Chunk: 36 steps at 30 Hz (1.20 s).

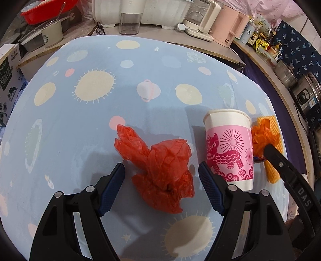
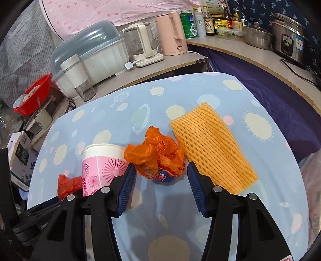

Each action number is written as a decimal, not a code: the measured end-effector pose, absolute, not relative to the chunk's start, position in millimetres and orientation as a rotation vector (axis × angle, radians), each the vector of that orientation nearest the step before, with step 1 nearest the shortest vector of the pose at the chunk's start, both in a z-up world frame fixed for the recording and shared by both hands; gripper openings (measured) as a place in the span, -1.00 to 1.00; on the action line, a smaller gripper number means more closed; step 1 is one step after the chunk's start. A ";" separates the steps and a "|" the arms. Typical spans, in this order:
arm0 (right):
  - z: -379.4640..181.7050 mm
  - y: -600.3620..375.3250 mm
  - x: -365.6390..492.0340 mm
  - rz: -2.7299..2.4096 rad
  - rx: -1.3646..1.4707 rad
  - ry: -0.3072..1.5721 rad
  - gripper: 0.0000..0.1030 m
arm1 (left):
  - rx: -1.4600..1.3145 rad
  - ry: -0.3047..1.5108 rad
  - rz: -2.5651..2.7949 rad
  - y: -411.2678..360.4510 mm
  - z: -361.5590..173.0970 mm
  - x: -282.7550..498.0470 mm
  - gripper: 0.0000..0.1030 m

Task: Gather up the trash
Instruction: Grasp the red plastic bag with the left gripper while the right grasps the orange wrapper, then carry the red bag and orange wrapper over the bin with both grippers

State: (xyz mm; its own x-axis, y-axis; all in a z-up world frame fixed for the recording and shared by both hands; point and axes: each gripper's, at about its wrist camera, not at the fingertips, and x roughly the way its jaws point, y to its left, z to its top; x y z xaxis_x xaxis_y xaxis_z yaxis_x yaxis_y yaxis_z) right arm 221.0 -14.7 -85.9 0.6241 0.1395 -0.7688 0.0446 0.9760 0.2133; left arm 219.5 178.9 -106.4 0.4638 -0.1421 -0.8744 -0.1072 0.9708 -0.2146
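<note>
A crumpled red plastic bag [image 1: 158, 170] lies on the blue spotted tablecloth [image 1: 80, 120], between the fingers of my open left gripper [image 1: 161, 168]. A white and pink paper cup [image 1: 229, 148] stands upright just to its right. A crumpled orange wrapper [image 2: 158, 156] lies between the tips of my open right gripper [image 2: 160, 168]. A yellow foam fruit net [image 2: 212, 148] lies flat to the right of the wrapper. The cup [image 2: 102, 166] and the red bag [image 2: 68, 183] show at the left in the right wrist view. The wrapper [image 1: 262, 138] also shows behind the cup in the left wrist view.
Behind the table a counter [image 2: 180, 60] holds a pink kettle [image 2: 172, 34], a white kettle [image 2: 143, 42], a covered dish rack [image 2: 90, 60] and a blender jar [image 1: 130, 18]. Pots [image 2: 289, 38] and bottles stand on the right counter. A red basin [image 2: 34, 96] and boxes are at the left.
</note>
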 end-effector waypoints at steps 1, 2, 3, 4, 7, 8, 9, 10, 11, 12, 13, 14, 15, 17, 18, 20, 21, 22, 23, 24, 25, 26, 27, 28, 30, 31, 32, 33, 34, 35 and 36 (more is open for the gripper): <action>-88.3 -12.9 224.2 0.056 0.216 0.903 0.02 | -0.248 1.090 -0.025 178.0 -106.5 219.7 0.35; -91.6 -10.9 227.4 0.062 0.212 0.911 0.02 | -0.242 1.089 -0.026 177.0 -106.5 220.2 0.28; -95.1 -9.2 229.9 0.067 0.208 0.920 0.02 | -0.233 1.087 -0.029 176.0 -106.4 220.5 0.22; -98.3 -7.5 231.7 0.069 0.202 0.928 -0.02 | -0.227 1.086 -0.035 175.1 -106.1 220.6 0.10; -100.2 -5.8 230.6 0.071 0.193 0.919 -0.18 | -0.229 1.087 -0.044 176.1 -105.5 220.2 -0.20; -99.8 -5.6 230.2 0.072 0.192 0.917 -0.20 | -0.232 1.087 -0.042 177.2 -105.2 219.7 -0.27; -99.0 -5.9 229.4 0.075 0.193 0.915 -0.24 | -0.240 1.087 -0.047 178.2 -105.2 219.4 -0.28; -98.1 -6.4 228.5 0.076 0.196 0.914 -0.29 | -0.245 1.088 -0.053 178.6 -104.7 218.5 -0.32; -96.3 -7.7 226.4 0.078 0.202 0.911 -0.30 | -0.250 1.089 -0.057 178.8 -103.9 217.3 -0.34; -94.5 -9.1 224.5 0.080 0.209 0.909 -0.31 | -0.251 1.088 -0.061 178.0 -102.6 215.8 -0.34; -92.8 -10.2 222.5 0.081 0.216 0.905 -0.31 | -0.252 1.085 -0.064 177.5 -101.2 213.8 -0.35; -89.9 -11.8 218.9 0.083 0.223 0.899 -0.31 | -0.253 1.082 -0.067 176.9 -99.6 211.6 -0.35; -87.0 -13.3 215.3 0.085 0.229 0.895 -0.31 | -0.254 1.080 -0.069 176.3 -98.0 209.6 -0.35; -80.9 -15.3 208.1 0.093 0.241 0.886 -0.31 | -0.258 1.073 -0.073 175.3 -93.5 203.9 -0.35; -77.0 -16.0 203.8 0.096 0.246 0.880 -0.31 | -0.261 1.070 -0.074 175.3 -91.1 201.4 -0.35; -68.4 -18.5 194.2 0.101 0.257 0.863 -0.31 | -0.265 1.061 -0.080 174.8 -84.3 194.8 -0.35; -64.3 -20.2 189.4 0.103 0.263 0.855 -0.31 | -0.264 1.056 -0.083 173.9 -80.8 191.7 -0.35; -60.3 -21.8 184.1 0.105 0.268 0.847 -0.31 | -0.262 1.049 -0.086 172.6 -76.8 187.7 -0.35; -55.8 -24.1 178.0 0.105 0.275 0.837 -0.31 | -0.261 1.041 -0.092 171.0 -72.1 183.0 -0.35; -51.6 -26.7 171.8 0.104 0.280 0.828 -0.31 | -0.260 1.036 -0.097 169.6 -68.4 179.2 -0.35; -47.9 -29.4 165.5 0.101 0.286 0.820 -0.31 | -0.258 1.029 -0.104 167.2 -64.5 175.2 -0.35; -45.4 -32.7 160.4 0.098 0.292 0.814 -0.31 | -0.254 1.024 -0.114 164.2 -61.4 171.3 -0.35; -42.6 -36.9 154.4 0.094 0.298 0.808 -0.31 | -0.247 1.020 -0.123 160.0 -57.8 167.2 -0.35; -40.1 -41.6 148.2 0.088 0.305 0.802 -0.31 | -0.242 1.016 -0.131 155.5 -55.0 163.2 -0.35; -35.7 -51.7 136.7 0.074 0.315 0.789 -0.31 | -0.229 1.008 -0.152 144.9 -49.2 155.3 -0.35; -33.2 -57.3 130.2 0.066 0.321 0.783 -0.31 | -0.220 1.003 -0.163 138.8 -45.8 151.2 -0.35; -31.7 -62.9 125.3 0.058 0.326 0.778 -0.31 | -0.211 0.997 -0.177 131.7 -42.1 146.7 -0.35; -29.6 -69.5 118.9 0.048 0.332 0.771 -0.31 | -0.200 0.991 -0.189 124.4 -38.9 142.7 -0.35; -27.8 -75.4 113.3 0.039 0.336 0.766 -0.31 | -0.188 0.985 -0.202 117.0 -35.6 139.1 -0.35; -26.0 -83.2 106.2 0.025 0.343 0.758 -0.31 | -0.175 0.980 -0.216 109.2 -32.6 135.3 -0.35; -24.9 -90.8 100.2 0.013 0.350 0.752 -0.31 | -0.164 0.976 -0.229 101.9 -30.3 131.4 -0.35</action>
